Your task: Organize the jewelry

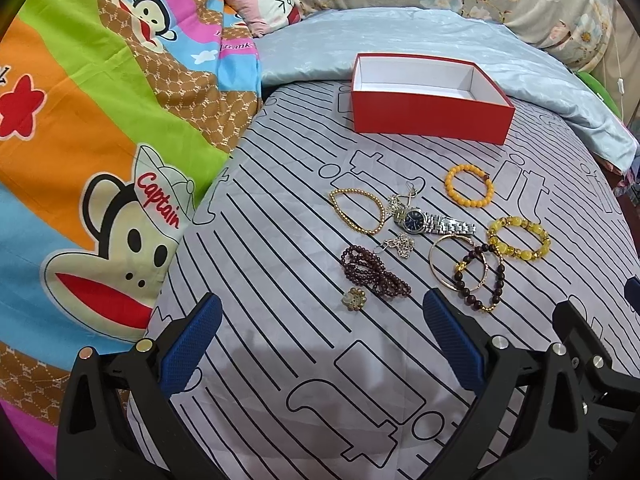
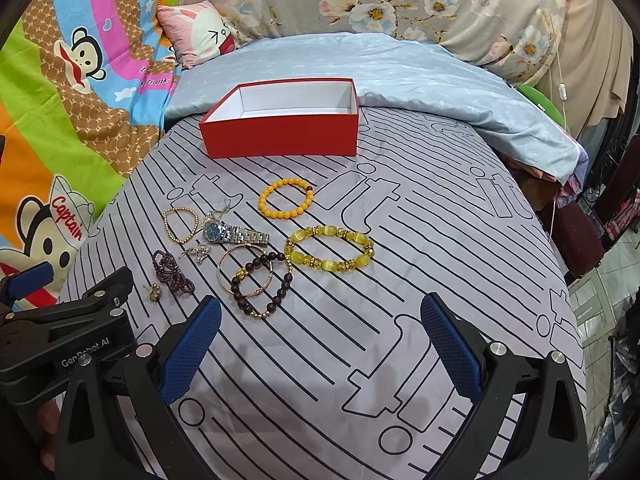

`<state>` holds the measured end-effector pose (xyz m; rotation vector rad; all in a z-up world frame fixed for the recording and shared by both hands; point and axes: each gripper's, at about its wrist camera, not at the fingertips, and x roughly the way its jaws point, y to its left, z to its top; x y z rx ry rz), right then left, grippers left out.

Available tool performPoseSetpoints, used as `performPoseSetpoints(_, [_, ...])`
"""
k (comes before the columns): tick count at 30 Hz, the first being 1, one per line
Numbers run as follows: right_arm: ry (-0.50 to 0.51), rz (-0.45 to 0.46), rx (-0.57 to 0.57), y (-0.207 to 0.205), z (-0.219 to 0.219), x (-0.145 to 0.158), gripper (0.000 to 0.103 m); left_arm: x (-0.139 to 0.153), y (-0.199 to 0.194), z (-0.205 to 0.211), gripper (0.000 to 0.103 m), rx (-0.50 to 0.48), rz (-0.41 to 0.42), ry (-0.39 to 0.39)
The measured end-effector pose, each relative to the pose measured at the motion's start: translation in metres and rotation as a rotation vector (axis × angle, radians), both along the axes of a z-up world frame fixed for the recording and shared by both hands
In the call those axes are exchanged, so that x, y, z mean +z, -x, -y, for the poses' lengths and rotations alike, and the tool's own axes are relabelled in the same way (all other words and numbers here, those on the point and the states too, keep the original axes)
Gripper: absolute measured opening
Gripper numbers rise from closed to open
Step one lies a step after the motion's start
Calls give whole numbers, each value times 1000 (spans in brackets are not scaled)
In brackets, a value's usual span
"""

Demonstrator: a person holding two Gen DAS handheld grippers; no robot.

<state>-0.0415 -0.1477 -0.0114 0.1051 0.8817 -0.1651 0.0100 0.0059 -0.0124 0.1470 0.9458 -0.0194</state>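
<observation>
Jewelry is lying scattered on the striped bedsheet (image 1: 280, 280), nearer to you than the red box (image 1: 430, 114), which is sitting open and white inside at the far side. You are holding the left gripper (image 1: 322, 334) with its blue pads spread wide, hovering just near of the dark red bead strand (image 1: 374, 272) and a small flower brooch (image 1: 354, 299). Your right gripper (image 2: 320, 336) is also gaping wide and gripping nothing, with the dark bead bracelet (image 2: 262, 286) and a thin gold bangle (image 2: 244, 270) overlapping just beyond its left pad. A silver watch (image 2: 232, 235) is resting between them and the orange bead bracelet (image 2: 286, 198); the yellow bracelet (image 2: 330, 250) is lying to the right.
</observation>
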Motion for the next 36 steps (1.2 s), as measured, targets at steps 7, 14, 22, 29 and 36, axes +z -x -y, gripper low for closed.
performPoseSetpoints(7, [-14,-24,-24,-4,14,-8,98,-17,-15,-19,98,46,-39,38])
performPoseSetpoints(14, [-20,-44,-33,-9,21,-15,98,-38,-26,-21,98,21,-81,53])
performPoseSetpoints(22, [-33,-79,-35,-17,25,-27,98,-57,-30,-25,82,-10,-137,82])
performPoseSetpoints(29, [-40,-95,-25,-25,24,-32,98,-69,-37,-16,71,-44,-168,94])
performPoseSetpoints(36, [-47,-100,-18,-29,25,-37,98,-69,-42,-13,66,-59,-170,109])
